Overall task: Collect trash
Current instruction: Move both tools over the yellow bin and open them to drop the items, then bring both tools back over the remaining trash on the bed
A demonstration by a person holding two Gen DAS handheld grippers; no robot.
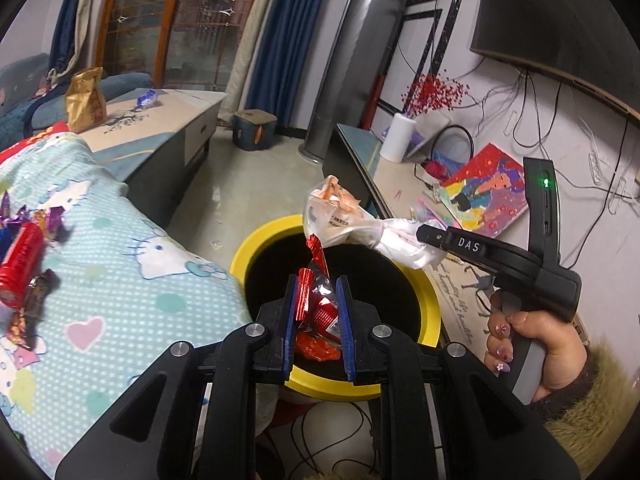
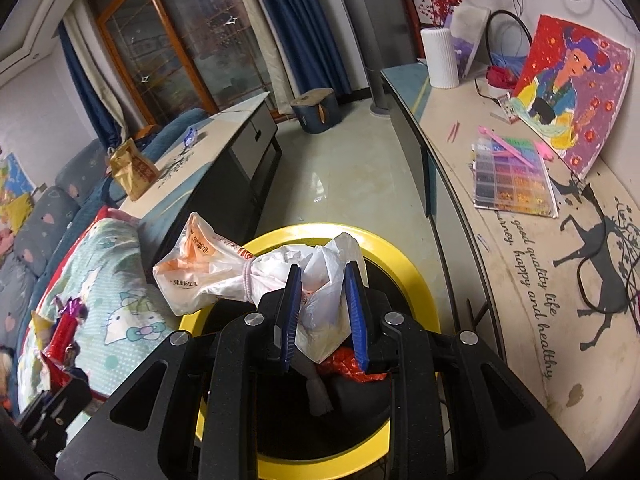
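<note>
Blue fingers [image 1: 294, 312] of my left gripper [image 1: 319, 316] are clamped on a red foil wrapper [image 1: 316, 300] over the yellow-rimmed bin [image 1: 256, 240], my right gripper [image 2: 322, 312] pinching a tied plastic bag [image 2: 208, 268] above it, so I'd part both squarely over the opening.

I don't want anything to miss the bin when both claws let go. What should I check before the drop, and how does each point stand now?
1. Left claw grips the red wrapper: ok.
2. Red wrapper above the yellow-rimmed bin opening: ok.
3. Right claw grips the tied plastic bag: ok, held by its white end.
4. Whole bag above the opening: not ok; its printed end sticks out past the rim toward the Hello Kitty blanket.
5. Room left in the bin: cannot tell; red trash already lies inside.
6. More trash waiting: ok, red can and wrappers lie on the blanket.
</note>
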